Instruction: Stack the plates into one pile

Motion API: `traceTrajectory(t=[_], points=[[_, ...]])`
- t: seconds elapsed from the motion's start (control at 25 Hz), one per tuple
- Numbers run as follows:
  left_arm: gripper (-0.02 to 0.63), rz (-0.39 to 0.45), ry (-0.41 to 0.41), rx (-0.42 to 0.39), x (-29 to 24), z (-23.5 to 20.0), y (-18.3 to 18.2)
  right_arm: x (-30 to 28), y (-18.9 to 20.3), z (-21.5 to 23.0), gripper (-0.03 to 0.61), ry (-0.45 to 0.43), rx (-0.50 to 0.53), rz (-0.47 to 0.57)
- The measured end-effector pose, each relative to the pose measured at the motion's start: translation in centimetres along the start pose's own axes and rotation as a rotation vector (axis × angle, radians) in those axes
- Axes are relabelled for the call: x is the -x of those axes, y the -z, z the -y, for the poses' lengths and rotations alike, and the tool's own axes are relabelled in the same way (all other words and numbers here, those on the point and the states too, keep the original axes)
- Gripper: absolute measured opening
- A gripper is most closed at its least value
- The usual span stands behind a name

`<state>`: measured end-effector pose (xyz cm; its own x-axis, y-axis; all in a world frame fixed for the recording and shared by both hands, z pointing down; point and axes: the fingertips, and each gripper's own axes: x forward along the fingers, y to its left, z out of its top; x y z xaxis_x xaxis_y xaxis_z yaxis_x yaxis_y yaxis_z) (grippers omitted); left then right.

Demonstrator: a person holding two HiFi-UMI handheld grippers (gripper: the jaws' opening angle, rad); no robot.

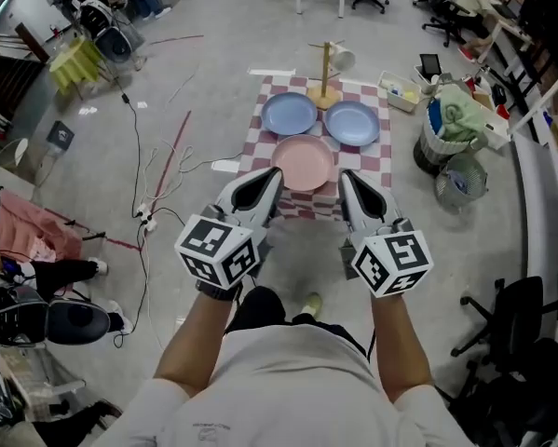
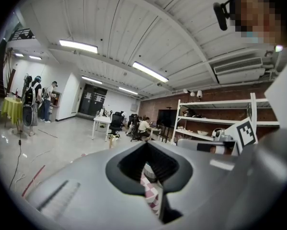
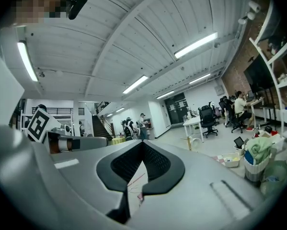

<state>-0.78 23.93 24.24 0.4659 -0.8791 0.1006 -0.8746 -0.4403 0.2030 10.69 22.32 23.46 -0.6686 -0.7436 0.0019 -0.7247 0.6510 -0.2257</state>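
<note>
Nothing is stacked yet: the left claw (image 1: 271, 179) and right claw (image 1: 347, 179), clenched empty, are held before the checkered bench (image 1: 379, 156) bearing a round pink plate (image 1: 303, 162) and two round blue plates (image 1: 289, 113), so opening is needed.

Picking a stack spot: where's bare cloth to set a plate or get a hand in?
Bare checkered cloth left of the pink plate, plus a patch right of it, in front of the right blue plate. Crowded: that pair and the left blue plate nearly touch; the wooden stand takes the back edge.
</note>
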Motion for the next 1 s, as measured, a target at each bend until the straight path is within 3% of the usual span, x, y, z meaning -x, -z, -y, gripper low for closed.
traceTrajectory(t=[0.44,1.0], points=[[0.006,-0.013,0.004,0.015,-3.3,-3.3,1.0,-4.3,1.6,2.0,0.005,0.018,-0.011,-0.040],[0.006,-0.021,0.073,-0.013,-13.0,-16.2,-0.3,-18.8,3.1,5.8,0.005,0.086,-0.005,-0.072]])
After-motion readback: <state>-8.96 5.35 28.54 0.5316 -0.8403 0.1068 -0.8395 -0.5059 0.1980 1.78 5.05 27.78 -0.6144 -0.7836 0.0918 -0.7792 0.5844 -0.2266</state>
